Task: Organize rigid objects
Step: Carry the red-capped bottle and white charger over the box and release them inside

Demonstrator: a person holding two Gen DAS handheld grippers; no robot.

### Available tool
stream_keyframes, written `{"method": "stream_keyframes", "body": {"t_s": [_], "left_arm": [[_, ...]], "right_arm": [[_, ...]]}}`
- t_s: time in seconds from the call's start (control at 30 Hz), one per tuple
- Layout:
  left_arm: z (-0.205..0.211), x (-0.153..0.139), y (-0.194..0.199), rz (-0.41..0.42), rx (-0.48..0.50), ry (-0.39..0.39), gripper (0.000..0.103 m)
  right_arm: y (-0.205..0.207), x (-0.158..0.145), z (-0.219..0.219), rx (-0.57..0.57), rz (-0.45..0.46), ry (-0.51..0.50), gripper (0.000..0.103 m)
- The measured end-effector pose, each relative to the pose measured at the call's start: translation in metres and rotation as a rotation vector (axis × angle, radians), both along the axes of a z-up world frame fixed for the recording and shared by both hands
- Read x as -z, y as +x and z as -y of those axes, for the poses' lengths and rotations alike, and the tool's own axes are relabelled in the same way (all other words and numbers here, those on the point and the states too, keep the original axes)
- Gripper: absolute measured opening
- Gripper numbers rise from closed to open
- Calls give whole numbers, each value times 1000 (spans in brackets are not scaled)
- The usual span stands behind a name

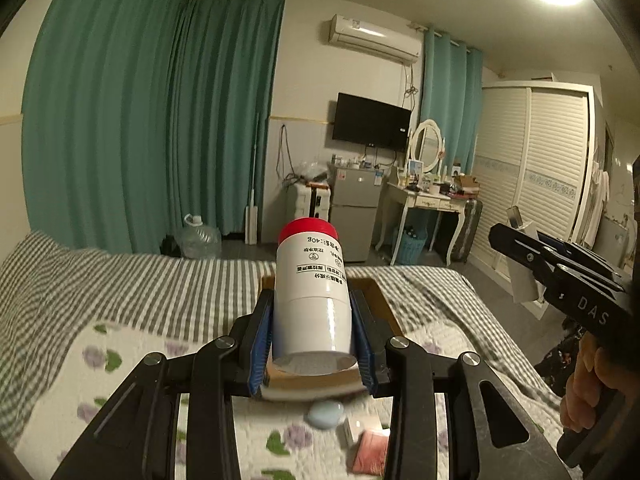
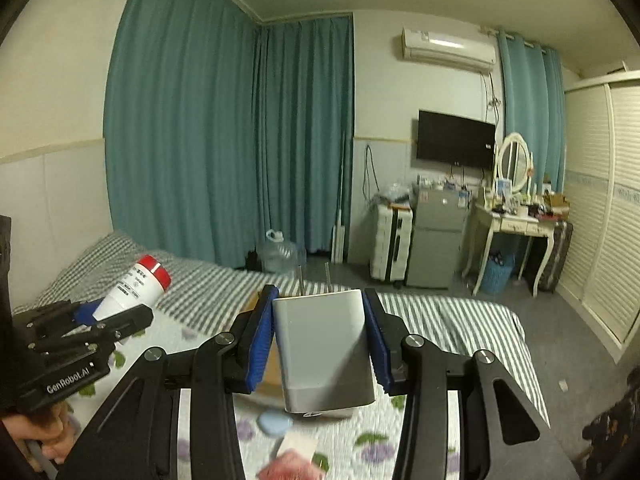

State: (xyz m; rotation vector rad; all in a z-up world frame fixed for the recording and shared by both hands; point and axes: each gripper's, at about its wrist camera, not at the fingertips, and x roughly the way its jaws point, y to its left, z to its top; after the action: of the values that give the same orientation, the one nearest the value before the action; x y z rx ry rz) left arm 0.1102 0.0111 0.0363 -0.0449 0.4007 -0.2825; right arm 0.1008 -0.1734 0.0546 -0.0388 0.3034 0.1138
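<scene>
My left gripper (image 1: pixel 312 336) is shut on a white bottle with a red cap (image 1: pixel 310 284), held lengthwise with the cap pointing away, high above the bed. The blue pads (image 1: pixel 260 340) press both its sides. My right gripper (image 2: pixel 322 336) is shut on a white plug adapter (image 2: pixel 326 344) whose two metal prongs (image 2: pixel 300 278) point forward. Each gripper shows in the other's view: the right gripper (image 1: pixel 516 236) at the right edge, the left gripper (image 2: pixel 86 314) with the bottle (image 2: pixel 138 288) at the lower left. A cardboard box (image 1: pixel 376 292) lies on the bed beneath, mostly hidden.
On the floral quilt (image 1: pixel 120 360) below lie a pale blue oval object (image 1: pixel 326 414), a small white box (image 1: pixel 360 428) and a pink item (image 1: pixel 372 456). Beyond the striped bed (image 2: pixel 440 316) stand teal curtains, a water jug (image 2: pixel 278 256), a suitcase, a small fridge and a dressing table.
</scene>
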Motion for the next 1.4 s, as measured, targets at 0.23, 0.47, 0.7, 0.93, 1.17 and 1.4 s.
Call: {"method": "stream_keyframes", "body": {"t_s": [0.23, 0.47, 0.7, 0.93, 1.17, 1.4], "left_arm": [[10, 6, 47, 1, -12, 14, 37], [21, 31, 96, -80, -11, 27, 37], [37, 87, 145, -176, -9, 51, 37], [52, 130, 172, -243, 29, 80, 37], [59, 161, 191, -298, -5, 148, 37], [70, 164, 188, -255, -11, 205, 39]], "right_arm": [[48, 3, -4, -21, 3, 20, 41], [99, 33, 7, -76, -56, 28, 41], [153, 90, 12, -77, -161, 2, 41], [187, 148, 23, -61, -287, 41, 41], [212, 192, 16, -78, -385, -1, 41], [218, 215, 12, -48, -410, -40, 42]]}}
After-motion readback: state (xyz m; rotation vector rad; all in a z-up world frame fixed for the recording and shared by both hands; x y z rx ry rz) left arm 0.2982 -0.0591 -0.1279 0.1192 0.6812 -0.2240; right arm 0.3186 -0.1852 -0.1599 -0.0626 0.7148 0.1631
